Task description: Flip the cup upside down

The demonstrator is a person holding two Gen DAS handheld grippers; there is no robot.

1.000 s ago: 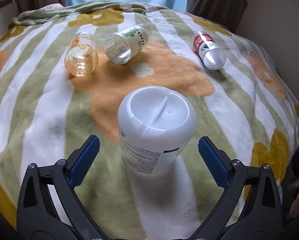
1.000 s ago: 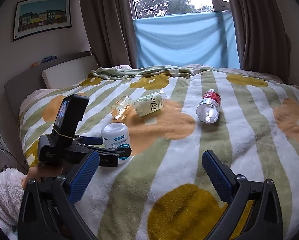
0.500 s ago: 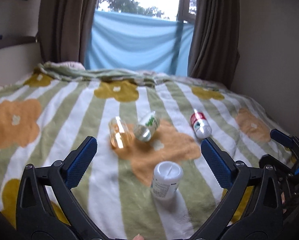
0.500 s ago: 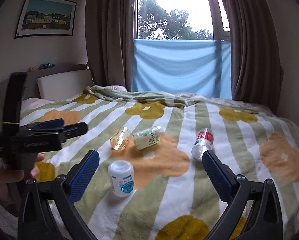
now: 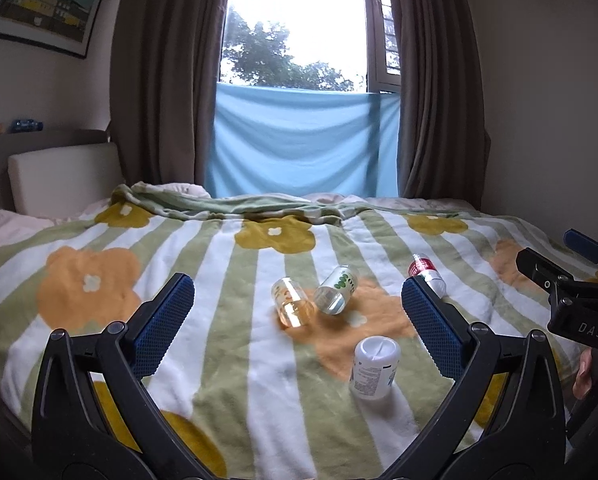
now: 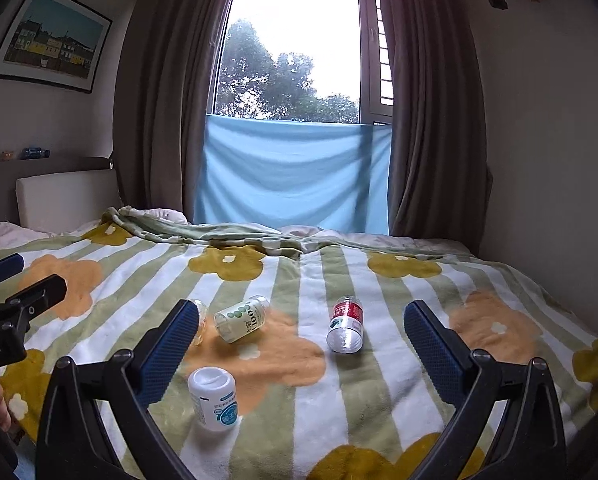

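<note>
Backing away from the white plastic cup (image 5: 374,369) now standing base-up on the striped blanket (image 5: 227,344), I spread both sets of fingers empty, flip apparently done.

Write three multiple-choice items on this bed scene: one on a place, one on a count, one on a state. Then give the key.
1. Where does the white cup stand?
A. nearest the cameras
B. by the window
C. on the pillow

2. How many clear cups lie on their sides?
A. one
B. three
C. five

3. How are both grippers?
A. shut on a cup
B. open, empty
C. shut, empty

Key: 1 A, it stands in front of the others. 2 B, the orange cup, green-dot cup and red-label cup. 3 B, left gripper and right gripper gape with nothing between.
</note>
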